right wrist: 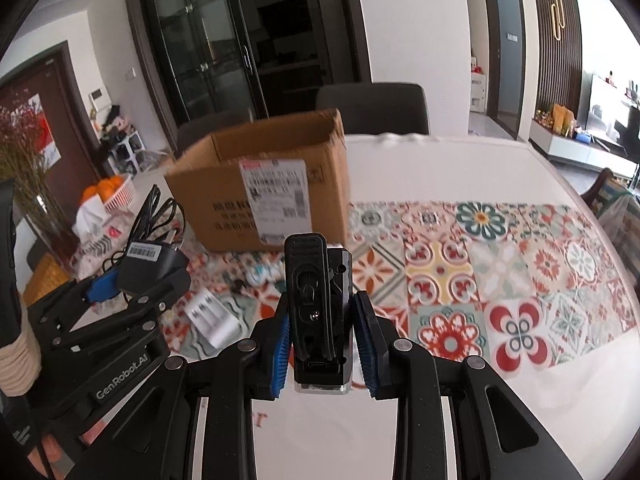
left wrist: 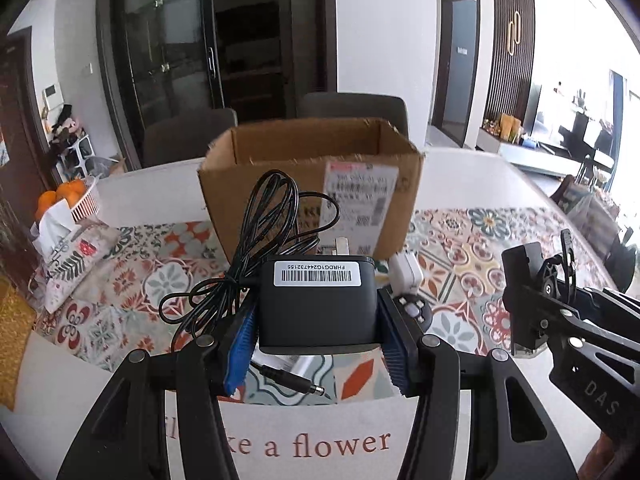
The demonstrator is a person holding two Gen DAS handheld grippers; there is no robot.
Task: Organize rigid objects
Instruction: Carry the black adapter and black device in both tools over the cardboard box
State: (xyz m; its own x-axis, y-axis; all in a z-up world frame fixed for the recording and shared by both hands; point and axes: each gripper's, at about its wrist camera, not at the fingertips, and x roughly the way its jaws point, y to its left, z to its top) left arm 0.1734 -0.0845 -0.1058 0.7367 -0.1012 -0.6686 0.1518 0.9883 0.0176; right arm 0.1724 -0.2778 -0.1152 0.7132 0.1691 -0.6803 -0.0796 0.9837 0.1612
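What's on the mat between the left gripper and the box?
In the right wrist view, a white battery charger and small blurred items lie on the mat before the box.

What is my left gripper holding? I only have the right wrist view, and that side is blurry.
Observer: A black power adapter. The left gripper clamps it by both sides, with the barcode label facing up.
Operator: Where is its cable?
Observer: The cable is bundled in loops on the adapter's left side. Its barrel plug hangs loose below the pads.
Operator: Is the box lined up with it?
Observer: Yes. In the left wrist view the cardboard box stands straight ahead of the adapter with its top open. What is inside it is hidden.
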